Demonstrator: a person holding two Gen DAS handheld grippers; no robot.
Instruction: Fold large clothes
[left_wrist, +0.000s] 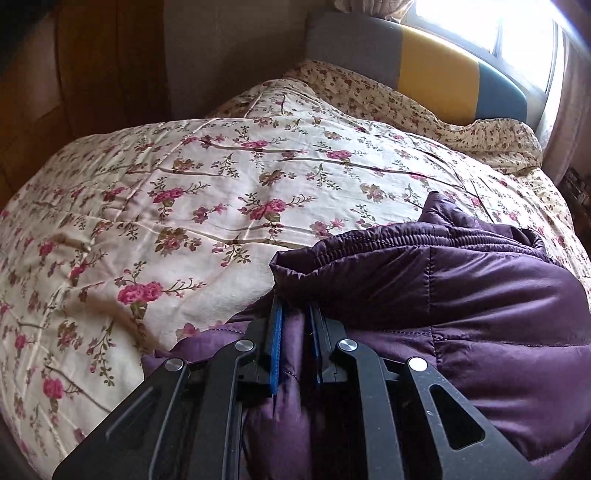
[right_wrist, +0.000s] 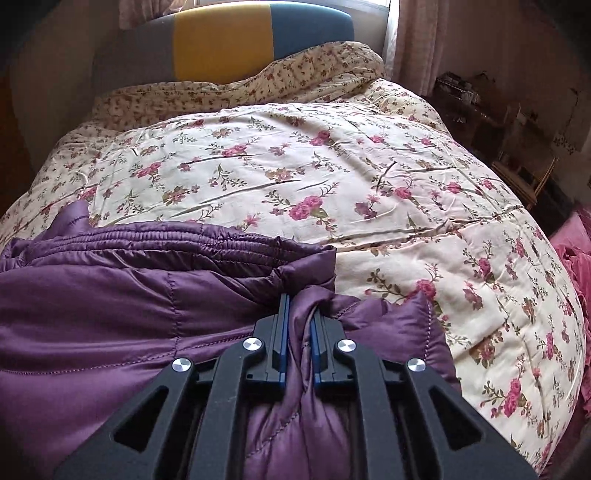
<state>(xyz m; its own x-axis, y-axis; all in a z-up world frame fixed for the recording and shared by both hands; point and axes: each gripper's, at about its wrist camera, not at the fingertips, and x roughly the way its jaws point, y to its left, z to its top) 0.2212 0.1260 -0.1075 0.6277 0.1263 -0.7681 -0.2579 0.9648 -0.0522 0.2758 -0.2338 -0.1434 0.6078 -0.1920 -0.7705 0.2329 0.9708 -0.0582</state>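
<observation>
Both grips to be kept firm and level: left gripper (left_wrist: 295, 314) and right gripper (right_wrist: 299, 314) each clamped on a bunched fold of the purple quilted jacket (right_wrist: 110, 295), heaped at the near edge of the floral bedspread (right_wrist: 295, 166). Best lifted together, evenly, to spread it flat. Sleeves, hem and fingertips buried in fabric; garment's layout impossible to read.

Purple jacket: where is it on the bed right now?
The purple jacket lies bunched on the near part of the floral quilt, far from the headboard; the left claw and right claw each pinch it.
</observation>
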